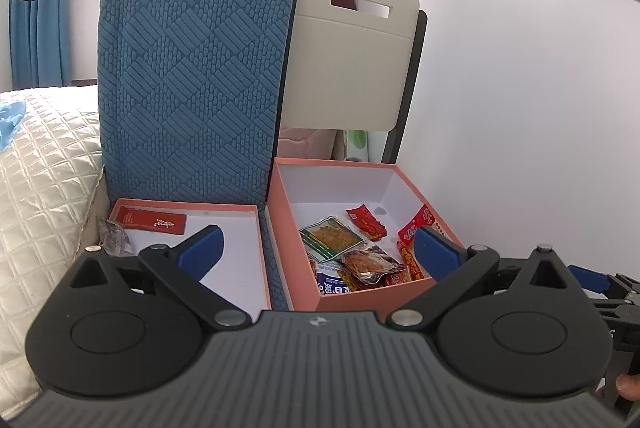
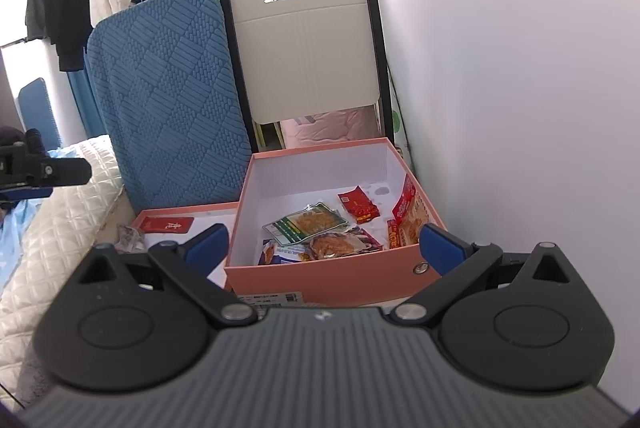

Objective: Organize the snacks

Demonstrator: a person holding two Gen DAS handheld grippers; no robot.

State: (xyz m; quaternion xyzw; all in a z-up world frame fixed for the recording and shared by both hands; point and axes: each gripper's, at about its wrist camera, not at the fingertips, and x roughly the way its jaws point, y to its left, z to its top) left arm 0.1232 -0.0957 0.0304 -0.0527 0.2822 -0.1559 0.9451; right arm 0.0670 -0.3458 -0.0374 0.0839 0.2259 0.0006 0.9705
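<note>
A pink box (image 1: 280, 224) (image 2: 320, 278) stands open on the floor by the wall and holds several snack packets: a green-edged one (image 1: 330, 238) (image 2: 306, 224), a small red one (image 1: 366, 220) (image 2: 358, 205) and a clear one of orange strips (image 1: 370, 262) (image 2: 336, 244). To its left lies the shallow box lid (image 1: 240, 236) (image 2: 208, 211) with a red packet (image 1: 154, 220) (image 2: 168, 224) in it. A crumpled grey wrapper (image 1: 112, 238) (image 2: 130, 238) lies beside the lid. My left gripper (image 1: 316, 248) is open and empty above both. My right gripper (image 2: 324, 246) is open and empty before the box.
A blue quilted cushion (image 1: 192, 75) (image 2: 172, 103) leans upright behind the lid. A folded white chair (image 1: 352, 59) (image 2: 308, 47) stands behind the box. A white wall (image 1: 520, 87) runs along the right. A cream quilted bed (image 1: 40, 167) (image 2: 60, 203) is on the left.
</note>
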